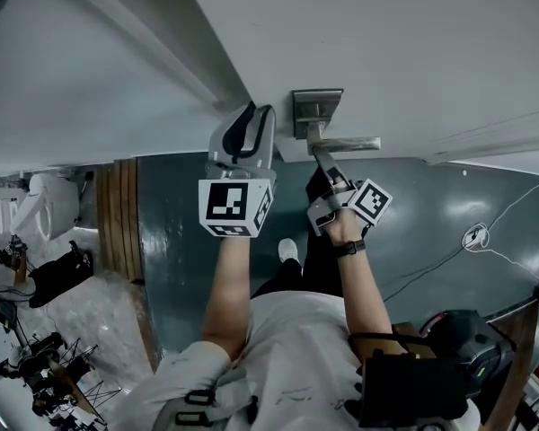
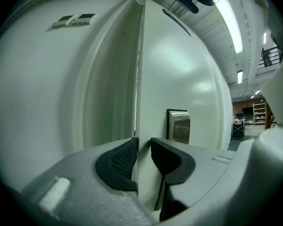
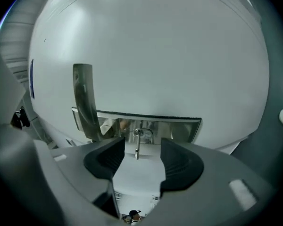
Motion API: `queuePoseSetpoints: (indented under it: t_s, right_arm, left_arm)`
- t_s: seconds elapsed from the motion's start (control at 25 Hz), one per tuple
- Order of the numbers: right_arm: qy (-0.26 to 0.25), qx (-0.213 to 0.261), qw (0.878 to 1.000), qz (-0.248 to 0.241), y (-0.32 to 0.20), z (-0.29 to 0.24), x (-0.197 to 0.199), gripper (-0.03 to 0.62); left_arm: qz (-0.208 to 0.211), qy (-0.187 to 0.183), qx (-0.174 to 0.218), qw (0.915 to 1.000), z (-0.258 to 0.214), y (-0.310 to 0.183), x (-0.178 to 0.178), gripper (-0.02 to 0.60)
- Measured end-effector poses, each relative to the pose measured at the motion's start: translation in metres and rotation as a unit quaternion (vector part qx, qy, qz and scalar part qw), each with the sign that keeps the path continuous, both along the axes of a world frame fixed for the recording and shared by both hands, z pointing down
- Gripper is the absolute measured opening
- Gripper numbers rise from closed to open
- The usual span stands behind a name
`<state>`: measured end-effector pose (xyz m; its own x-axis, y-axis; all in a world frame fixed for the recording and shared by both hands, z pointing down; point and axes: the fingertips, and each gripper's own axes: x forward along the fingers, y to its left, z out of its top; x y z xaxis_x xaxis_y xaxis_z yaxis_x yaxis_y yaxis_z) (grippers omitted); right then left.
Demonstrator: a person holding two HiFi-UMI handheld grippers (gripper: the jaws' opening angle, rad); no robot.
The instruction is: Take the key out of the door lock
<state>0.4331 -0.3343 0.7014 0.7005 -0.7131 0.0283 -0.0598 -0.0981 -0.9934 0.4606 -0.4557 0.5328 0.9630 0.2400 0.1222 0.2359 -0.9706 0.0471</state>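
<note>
A small metal key (image 3: 138, 146) sticks out of the steel lock plate (image 3: 179, 128) on the white door (image 1: 386, 34), just under the lever handle (image 1: 346, 144). In the right gripper view my right gripper (image 3: 142, 153) is open, and the key stands in the gap between its dark pads, touching neither. In the head view that right gripper (image 1: 329, 176) points at the door below the lever; the key is hidden there. My left gripper (image 2: 142, 149) is shut on the door's free edge (image 2: 140, 98), one pad on each face. In the head view the left gripper (image 1: 244, 122) sits left of the handle.
The door frame and wall (image 1: 90, 79) lie left of the door edge. Below is dark floor (image 1: 431, 223) with a white cable (image 1: 474, 236). A wooden strip (image 1: 121, 214) and stands with gear (image 1: 45, 277) are at the left. A bag (image 1: 449, 348) hangs at the person's side.
</note>
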Motion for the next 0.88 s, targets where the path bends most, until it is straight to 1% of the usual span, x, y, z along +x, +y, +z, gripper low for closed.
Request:
queuePoseSetpoints:
  t_s: [0.16,0.28,0.36,0.44,0.52,0.68,0.8,0.88]
  right_arm:
    - [-0.014,0.010,1.000,0.008,-0.011,0.003,0.006,0.204]
    - [-0.027,0.021,0.999,0.013,-0.015,0.005,0.011,0.128]
    - [-0.025,0.030,0.999,0.012,-0.017,0.001,0.013,0.100]
    - [-0.017,0.036,0.999,0.013,-0.018,-0.004,0.014,0.031]
    - [-0.015,0.043,0.999,0.019,-0.018,-0.007,0.014,0.029]
    - [-0.033,0.080,0.996,0.035,-0.017,-0.004,0.012,0.029]
    - [-0.038,0.083,0.995,0.037,-0.016,-0.005,0.011,0.029]
    - [-0.038,0.091,0.994,0.040,-0.015,-0.008,0.002,0.029]
  left_arm:
    - [-0.003,0.002,0.000,1.0000,0.001,0.000,0.000,0.097]
    - [-0.006,-0.002,-0.001,1.0000,0.001,0.000,0.000,0.097]
    - [-0.007,-0.006,-0.001,1.0000,0.001,0.000,0.000,0.097]
    - [-0.008,-0.009,0.000,0.9999,0.001,0.000,0.001,0.097]
    - [-0.012,-0.012,0.000,0.9999,0.001,0.000,0.001,0.097]
    - [-0.014,-0.023,0.004,0.9996,0.002,-0.001,0.001,0.101]
    - [-0.011,-0.033,0.008,0.9994,0.003,0.000,0.001,0.101]
    - [-0.017,-0.038,0.009,0.9991,0.003,0.001,0.001,0.101]
